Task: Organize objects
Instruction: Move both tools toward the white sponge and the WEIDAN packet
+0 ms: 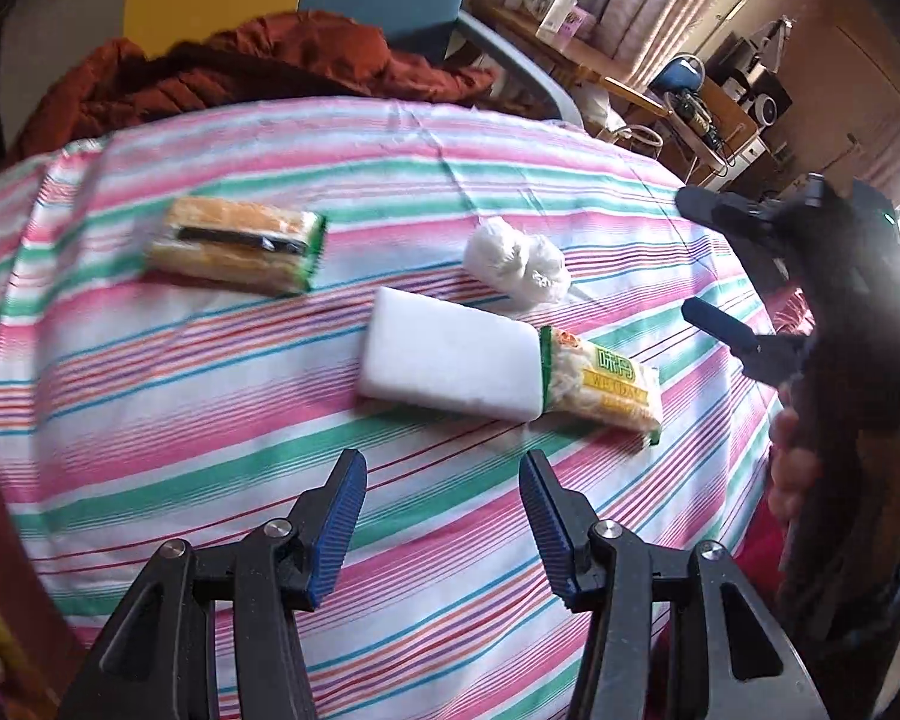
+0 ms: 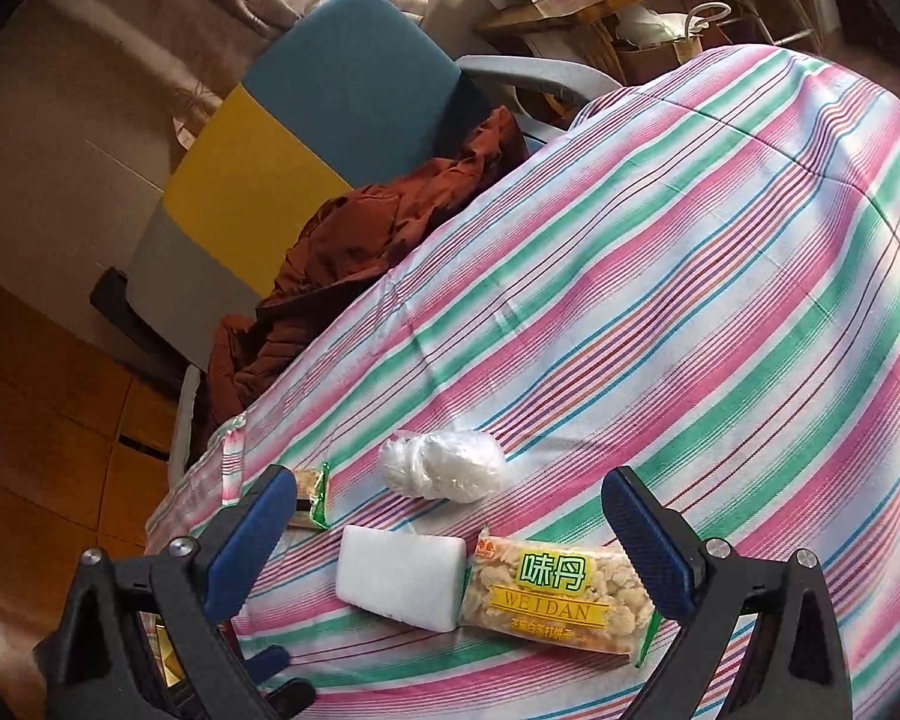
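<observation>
1. My left gripper (image 1: 443, 531) hangs over the pink, green and white striped cloth (image 1: 210, 420), jaws spread wide, nothing between them.
2. My right gripper (image 2: 450, 546) is likewise spread and empty above the same cloth (image 2: 690, 300). In the left view the right gripper (image 1: 699, 252) enters from the right edge; its body is dark and partly cut off.
3. Just ahead lies the white rectangular foam block (image 1: 450, 363), touching the yellow-labelled snack packet marked WEIDAN (image 1: 606, 384). The right view shows block (image 2: 399, 576) and packet (image 2: 561, 597) framed between its fingers, label fully legible; the left view blurs the label.
4. Beyond them sits a crumpled clear plastic bag holding something white (image 1: 516, 261), apart from the block; contents unclear in either view (image 2: 444, 465).
5. The orange wrapped sandwich-like bar with a green end (image 1: 237, 243) lies well apart to the left; in the right view my left-hand finger hides most of it (image 2: 315, 498).
6. Farthest: rust-brown jacket (image 2: 360, 240) on a blue and yellow chair (image 2: 306, 120).
</observation>
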`<action>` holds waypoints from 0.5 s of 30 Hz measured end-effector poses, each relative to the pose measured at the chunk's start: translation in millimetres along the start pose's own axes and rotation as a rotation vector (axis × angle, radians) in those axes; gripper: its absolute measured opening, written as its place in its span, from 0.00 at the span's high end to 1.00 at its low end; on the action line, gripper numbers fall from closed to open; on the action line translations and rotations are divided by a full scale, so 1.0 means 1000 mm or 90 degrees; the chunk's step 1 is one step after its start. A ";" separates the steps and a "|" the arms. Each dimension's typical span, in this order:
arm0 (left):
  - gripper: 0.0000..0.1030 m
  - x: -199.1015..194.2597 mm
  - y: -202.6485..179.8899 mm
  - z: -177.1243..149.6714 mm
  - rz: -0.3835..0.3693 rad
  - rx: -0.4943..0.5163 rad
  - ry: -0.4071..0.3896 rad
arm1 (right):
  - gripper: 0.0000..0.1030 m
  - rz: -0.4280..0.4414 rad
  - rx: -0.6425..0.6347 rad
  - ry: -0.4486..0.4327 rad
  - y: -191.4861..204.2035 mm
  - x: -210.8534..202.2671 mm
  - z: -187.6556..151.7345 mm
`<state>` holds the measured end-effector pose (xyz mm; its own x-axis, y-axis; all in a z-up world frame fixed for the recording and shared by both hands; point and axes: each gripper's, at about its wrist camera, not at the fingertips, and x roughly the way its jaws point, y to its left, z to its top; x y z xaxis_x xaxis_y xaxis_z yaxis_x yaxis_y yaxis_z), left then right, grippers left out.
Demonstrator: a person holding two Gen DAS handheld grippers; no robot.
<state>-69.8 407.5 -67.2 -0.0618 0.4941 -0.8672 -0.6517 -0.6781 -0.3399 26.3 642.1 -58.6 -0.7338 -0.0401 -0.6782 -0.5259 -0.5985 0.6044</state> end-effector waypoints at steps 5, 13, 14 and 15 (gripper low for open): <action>0.48 0.017 -0.006 0.007 -0.010 -0.019 0.023 | 0.01 0.011 0.014 -0.002 -0.003 -0.004 0.001; 0.48 0.037 -0.007 0.013 -0.015 -0.044 0.045 | 0.00 0.024 0.022 0.000 -0.003 -0.006 0.001; 0.48 0.037 -0.007 0.013 -0.016 -0.046 0.045 | 0.00 0.025 0.023 0.000 -0.003 -0.007 0.002; 0.48 0.039 -0.007 0.014 -0.015 -0.048 0.046 | 0.00 0.026 0.024 0.000 -0.003 -0.007 0.002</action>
<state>-78.3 439.3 -93.1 0.0104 0.4719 -0.8816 -0.5931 -0.7069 -0.3854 32.1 645.5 -55.1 -0.7552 -0.0645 -0.6523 -0.5106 -0.5661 0.6472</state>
